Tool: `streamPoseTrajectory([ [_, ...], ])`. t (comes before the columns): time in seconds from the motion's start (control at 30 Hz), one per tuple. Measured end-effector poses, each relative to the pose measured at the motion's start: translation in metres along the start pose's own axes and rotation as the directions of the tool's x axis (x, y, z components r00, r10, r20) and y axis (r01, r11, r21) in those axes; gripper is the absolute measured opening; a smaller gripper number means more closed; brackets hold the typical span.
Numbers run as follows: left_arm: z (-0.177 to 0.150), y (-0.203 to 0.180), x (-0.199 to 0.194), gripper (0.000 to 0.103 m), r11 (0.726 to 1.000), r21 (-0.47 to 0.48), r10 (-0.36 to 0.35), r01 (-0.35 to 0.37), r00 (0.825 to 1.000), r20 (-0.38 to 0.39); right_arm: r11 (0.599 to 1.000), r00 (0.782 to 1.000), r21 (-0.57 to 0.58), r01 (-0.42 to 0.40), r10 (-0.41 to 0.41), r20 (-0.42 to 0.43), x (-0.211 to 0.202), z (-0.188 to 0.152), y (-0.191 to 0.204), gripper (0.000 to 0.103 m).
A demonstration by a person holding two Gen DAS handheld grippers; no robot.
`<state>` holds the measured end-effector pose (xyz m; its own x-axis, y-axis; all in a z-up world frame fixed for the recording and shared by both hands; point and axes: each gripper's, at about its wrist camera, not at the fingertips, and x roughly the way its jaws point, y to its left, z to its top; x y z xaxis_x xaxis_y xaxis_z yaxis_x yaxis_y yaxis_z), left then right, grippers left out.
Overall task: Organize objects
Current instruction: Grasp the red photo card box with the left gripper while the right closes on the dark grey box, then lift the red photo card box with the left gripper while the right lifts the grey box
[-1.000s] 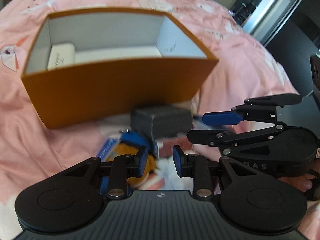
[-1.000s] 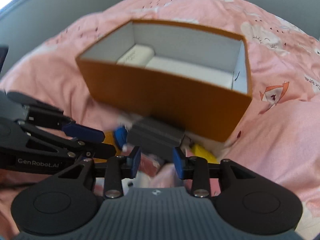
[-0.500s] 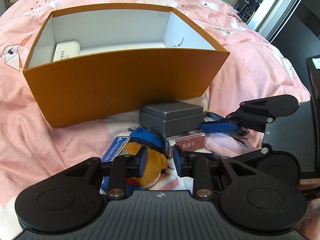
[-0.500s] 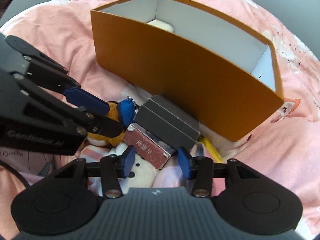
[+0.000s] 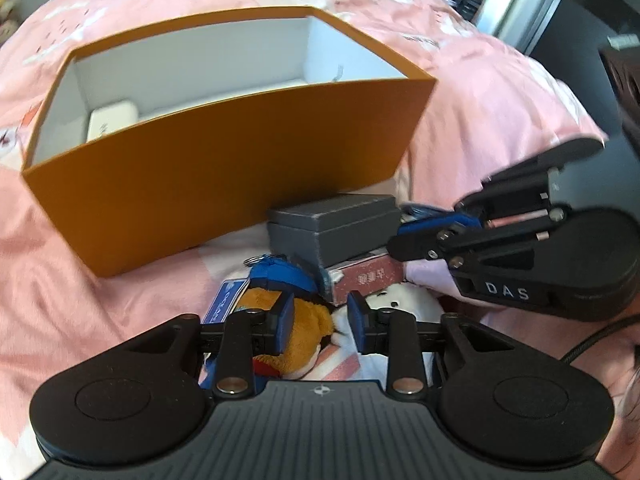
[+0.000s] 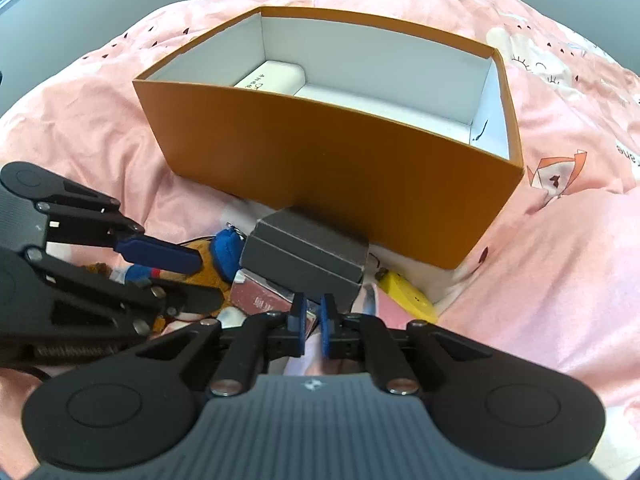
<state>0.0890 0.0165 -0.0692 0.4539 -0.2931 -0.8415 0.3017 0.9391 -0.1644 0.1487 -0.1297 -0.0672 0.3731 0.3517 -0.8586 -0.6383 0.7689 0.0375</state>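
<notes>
An open orange box [image 5: 224, 168] [image 6: 320, 152] stands on the pink bedspread with a white case [image 6: 272, 78] inside. In front of it lie a grey box [image 5: 336, 232] [image 6: 304, 256] on a red packet [image 5: 368, 278] [image 6: 260, 300], an orange and blue plush toy [image 5: 296, 312] [image 6: 224, 248] and a white plush [image 5: 400, 300]. My left gripper [image 5: 320, 320] is open just above the plush toy. My right gripper [image 6: 312, 320] has its jaws nearly closed, with nothing clearly gripped, low in front of the grey box.
A yellow item [image 6: 404, 292] lies right of the grey box, by the orange box's near corner. The pink bedspread [image 6: 560, 260] bulges to the right. Dark furniture [image 5: 600, 40] stands beyond the bed's edge.
My right gripper's jaws have closed from wide open to a narrow gap, and it has risen a little. My left gripper stays open over the plush toy.
</notes>
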Motion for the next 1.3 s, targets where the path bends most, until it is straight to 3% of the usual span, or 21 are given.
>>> streamPoseTrajectory([
  [0.13,-0.003,-0.017,0.008,0.047,0.991,0.131,0.038,-0.037,0.999,-0.006,1.0,1.0,0.016,-0.011,0.011,-0.001,0.0,-0.001,-0.004,0.007],
  [0.33,-0.007,-0.035,0.016,0.054,0.942,0.315,0.115,-0.117,0.993,0.025,0.999,1.0,0.043,-0.005,0.005,-0.008,0.0,-0.002,-0.01,0.006],
  [0.43,-0.011,-0.042,0.021,0.058,0.909,0.389,0.142,-0.151,0.989,0.052,0.998,1.0,0.061,-0.021,0.021,-0.005,-0.001,-0.002,-0.015,0.006],
  [0.47,-0.013,-0.045,0.023,0.058,0.893,0.418,0.155,-0.167,0.986,0.063,0.998,1.0,0.061,-0.023,0.023,-0.003,-0.003,-0.001,-0.016,0.01],
  [0.6,-0.018,-0.056,0.029,0.059,0.831,0.51,0.197,-0.224,0.974,0.108,1.0,1.0,0.002,-0.02,0.02,0.0,-0.008,0.004,-0.02,0.015],
  [0.67,-0.018,-0.058,0.029,0.057,0.822,0.519,0.195,-0.233,0.972,0.128,0.999,0.999,-0.017,-0.036,0.036,-0.004,-0.007,0.008,-0.024,0.016],
  [0.97,-0.001,-0.038,0.021,0.054,0.929,0.332,0.122,-0.166,0.981,0.147,0.991,0.992,-0.053,-0.122,0.123,0.011,-0.014,0.011,-0.031,0.047],
  [1.17,0.01,-0.033,0.017,0.05,0.956,0.267,0.08,-0.117,0.986,0.144,0.99,0.998,-0.128,-0.056,0.055,-0.007,-0.004,0.011,-0.03,0.044],
  [1.23,0.011,-0.032,0.022,0.05,0.953,0.281,0.078,-0.115,0.987,0.14,0.992,0.998,-0.111,-0.06,0.059,-0.011,0.0,0.013,-0.036,0.037],
  [1.27,0.01,-0.033,0.023,0.05,0.951,0.287,0.076,-0.113,0.988,0.135,0.992,0.998,-0.104,-0.066,0.065,-0.015,0.001,0.015,-0.039,0.026],
  [1.3,0.01,-0.034,0.025,0.05,0.951,0.289,0.079,-0.114,0.988,0.13,0.992,0.997,-0.098,-0.073,0.071,-0.021,0.003,0.016,-0.042,0.023],
])
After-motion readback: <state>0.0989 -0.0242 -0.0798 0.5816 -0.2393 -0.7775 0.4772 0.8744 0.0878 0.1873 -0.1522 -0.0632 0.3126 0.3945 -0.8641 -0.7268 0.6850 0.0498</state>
